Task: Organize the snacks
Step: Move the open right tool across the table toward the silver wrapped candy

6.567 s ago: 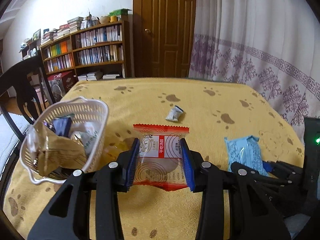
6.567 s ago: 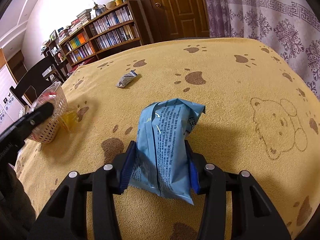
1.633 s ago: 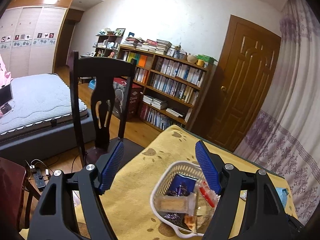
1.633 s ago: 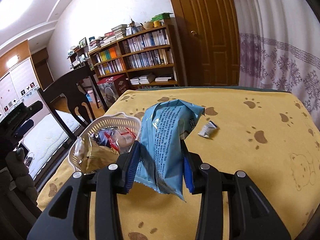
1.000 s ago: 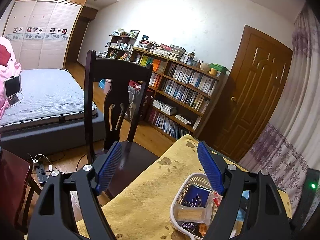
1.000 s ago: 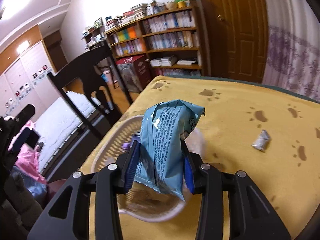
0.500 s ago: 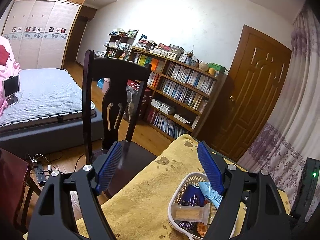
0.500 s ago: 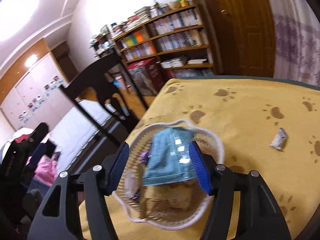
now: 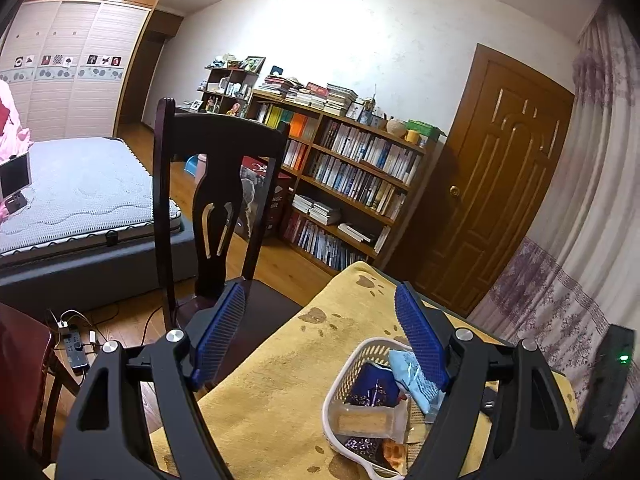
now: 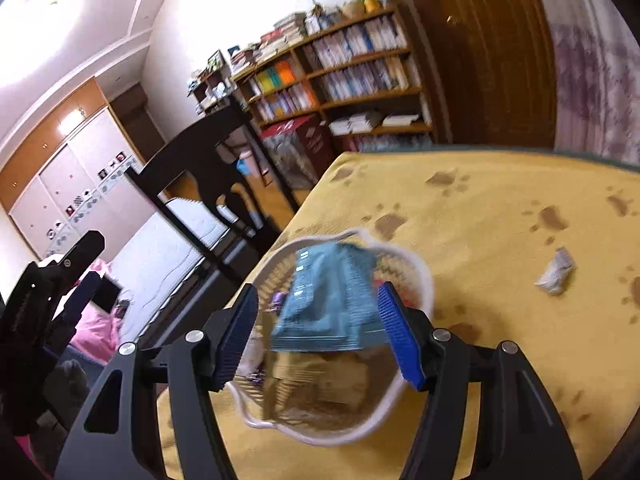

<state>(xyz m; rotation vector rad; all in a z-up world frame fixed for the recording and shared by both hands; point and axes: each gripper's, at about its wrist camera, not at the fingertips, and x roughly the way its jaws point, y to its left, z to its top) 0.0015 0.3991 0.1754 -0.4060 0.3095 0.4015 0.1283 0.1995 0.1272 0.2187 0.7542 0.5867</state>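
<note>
Since a second ago the blue packet [image 10: 326, 300] has left the right gripper [image 10: 318, 332] and now lies in the white basket [image 10: 420, 276]; the fingers that pinched it are spread wide with nothing between them.

Right wrist view: the picture is blurred by motion. The right gripper hovers over the basket, which sits near the left edge of the table on a yellow cloth [image 10: 500, 220] printed with brown paw marks. The blue packet lies on top of the other snacks, towards the far side of the basket. A small grey wrapper [image 10: 556, 272] lies alone on the cloth, well apart to the right of the basket. The left gripper [image 10: 60, 280] shows at the left edge, off the table. A dark chair [image 10: 208, 160] stands at the far left corner of the table, with a bed [image 10: 168, 248] behind it.

Left wrist view: the left gripper [image 9: 320, 336] is held clear of the table, fingers spread and empty. The right finger [image 9: 420, 340] hides part of the basket [image 9: 348, 364], where the blue packet [image 9: 412, 376] rests beside a dark blue packet [image 9: 374, 384] and a tan one [image 9: 366, 420]. Beyond stand the chair [image 9: 218, 184], a bookshelf [image 9: 352, 184] and a brown door [image 9: 492, 184].
</note>
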